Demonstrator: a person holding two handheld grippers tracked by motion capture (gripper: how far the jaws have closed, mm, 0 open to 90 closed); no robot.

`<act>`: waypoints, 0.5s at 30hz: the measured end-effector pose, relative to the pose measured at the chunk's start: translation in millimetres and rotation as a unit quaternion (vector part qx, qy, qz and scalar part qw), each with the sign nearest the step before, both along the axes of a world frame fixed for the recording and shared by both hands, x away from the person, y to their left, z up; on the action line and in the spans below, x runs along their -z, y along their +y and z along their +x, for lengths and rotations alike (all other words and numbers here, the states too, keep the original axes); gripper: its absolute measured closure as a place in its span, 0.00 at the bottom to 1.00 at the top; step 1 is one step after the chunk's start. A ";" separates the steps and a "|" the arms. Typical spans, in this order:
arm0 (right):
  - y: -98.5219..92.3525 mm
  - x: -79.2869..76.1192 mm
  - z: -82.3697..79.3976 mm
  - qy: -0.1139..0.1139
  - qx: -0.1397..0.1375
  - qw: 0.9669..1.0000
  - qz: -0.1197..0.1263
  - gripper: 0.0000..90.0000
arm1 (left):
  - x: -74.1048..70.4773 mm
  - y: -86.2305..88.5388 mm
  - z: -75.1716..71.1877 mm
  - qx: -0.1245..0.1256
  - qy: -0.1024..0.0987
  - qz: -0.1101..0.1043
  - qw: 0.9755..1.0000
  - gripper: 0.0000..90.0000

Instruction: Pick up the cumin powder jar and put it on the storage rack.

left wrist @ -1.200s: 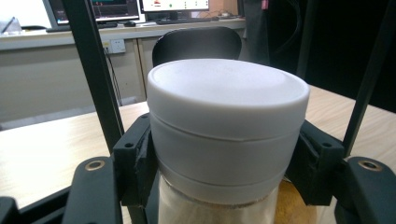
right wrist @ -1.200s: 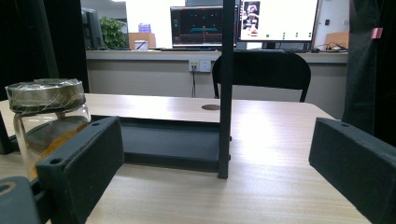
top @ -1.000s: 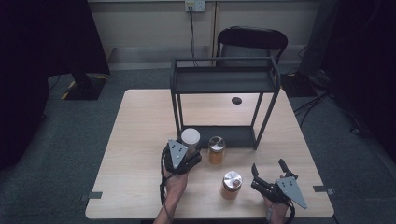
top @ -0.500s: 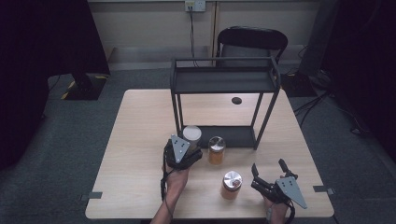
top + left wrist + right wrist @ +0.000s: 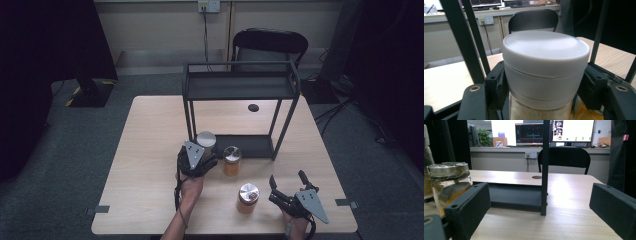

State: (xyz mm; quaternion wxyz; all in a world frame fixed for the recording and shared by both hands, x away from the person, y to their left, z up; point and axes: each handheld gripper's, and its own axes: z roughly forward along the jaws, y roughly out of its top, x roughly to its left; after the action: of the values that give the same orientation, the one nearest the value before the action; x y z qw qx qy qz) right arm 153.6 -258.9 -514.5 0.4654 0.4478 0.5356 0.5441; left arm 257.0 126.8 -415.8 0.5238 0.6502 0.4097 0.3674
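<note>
Between the black jaws of the left hand-held gripper [image 5: 202, 150] sits a jar [image 5: 545, 72] with a broad white lid, smooth, matt and round, over a clear body filled with a pale, grainy powder. The jaws are clamped on it just below the lid, one pad pressing each side. No label or writing can be read on the jar. In the high view it stands at the front left leg of the rack [image 5: 240, 85], near the middle of the worktop [image 5: 145, 150].

Just beside it, to its right, is a second jar [image 5: 232, 160] with amber contents and a shiny metallic lid. A third jar [image 5: 247, 198] of the same kind stands nearer the front edge; the right gripper view shows its lid wrapped in clear film.

That rack is thin black metal with two flat shelves, the lower one resting on the worktop, which is pale wood grain with a small dark round hole behind the rack.

The right hand-held gripper [image 5: 289, 185] rests at the front right corner, its blocky black jaws well apart with nothing between them. A grey three-cornered plate tops each gripper.

A black chair [image 5: 270, 42] stands behind the worktop, below a white wall socket [image 5: 209, 6]. Writing on the far monitors is too small to read.
</note>
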 end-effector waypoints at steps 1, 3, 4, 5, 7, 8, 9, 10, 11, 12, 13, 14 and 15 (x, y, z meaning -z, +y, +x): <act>-0.1 0.0 0.0 0.000 0.000 1.000 0.000 0.02 | 0.2 -1.0 1.1 0.001 0.000 0.001 1.000 0.38; -0.3 -0.1 0.1 0.000 -0.001 1.000 0.000 0.02 | 1.0 -2.9 2.9 0.000 0.000 0.004 1.000 0.38; -0.3 -0.1 0.1 0.000 -0.001 1.000 0.000 0.02 | 1.3 -4.1 3.9 0.000 0.001 0.004 1.000 0.38; -0.3 -0.1 0.1 0.000 -0.001 1.000 0.000 0.02 | 1.5 -5.0 5.2 0.000 0.002 0.004 1.000 0.38; -0.6 0.0 0.1 0.000 -0.002 1.000 0.000 0.02 | 1.4 -6.7 7.7 -0.003 0.003 0.006 1.000 0.38; -0.6 0.0 0.1 0.000 -0.002 1.000 0.000 0.02 | 0.8 -7.0 9.0 -0.003 0.004 0.007 1.000 0.38; -0.6 0.0 0.1 0.000 -0.002 1.000 0.000 0.02 | 0.8 -7.3 9.9 -0.004 0.004 0.005 1.000 0.38; -0.6 -0.1 0.2 0.000 -0.002 1.000 0.000 0.02 | 0.9 -7.3 10.8 -0.005 0.004 0.005 1.000 0.38; -0.3 -0.3 0.2 0.001 -0.001 1.000 -0.001 0.02 | 0.9 -7.6 11.3 -0.005 0.003 0.005 1.000 0.38; -0.3 -0.3 0.2 0.001 -0.001 1.000 -0.001 0.02 | 0.2 -8.0 12.8 -0.006 0.004 0.007 1.000 0.38; -0.2 -0.1 0.1 0.000 -0.001 1.000 -0.001 0.02 | -0.2 -7.9 14.0 -0.005 0.005 0.007 1.000 0.38; -0.2 -0.1 0.1 0.000 -0.001 1.000 -0.001 0.02 | -0.1 -7.7 14.9 -0.005 0.004 0.007 1.000 0.38; -0.2 -0.1 0.1 0.000 -0.001 1.000 -0.001 0.02 | 0.3 -7.0 15.7 -0.005 0.002 0.005 1.000 0.38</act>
State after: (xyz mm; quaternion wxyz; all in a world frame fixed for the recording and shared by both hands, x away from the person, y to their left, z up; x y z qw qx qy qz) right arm 153.7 -259.1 -514.4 0.4650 0.4471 0.5364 0.5441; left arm 272.7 119.8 -416.1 0.5178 0.6513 0.4127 0.3706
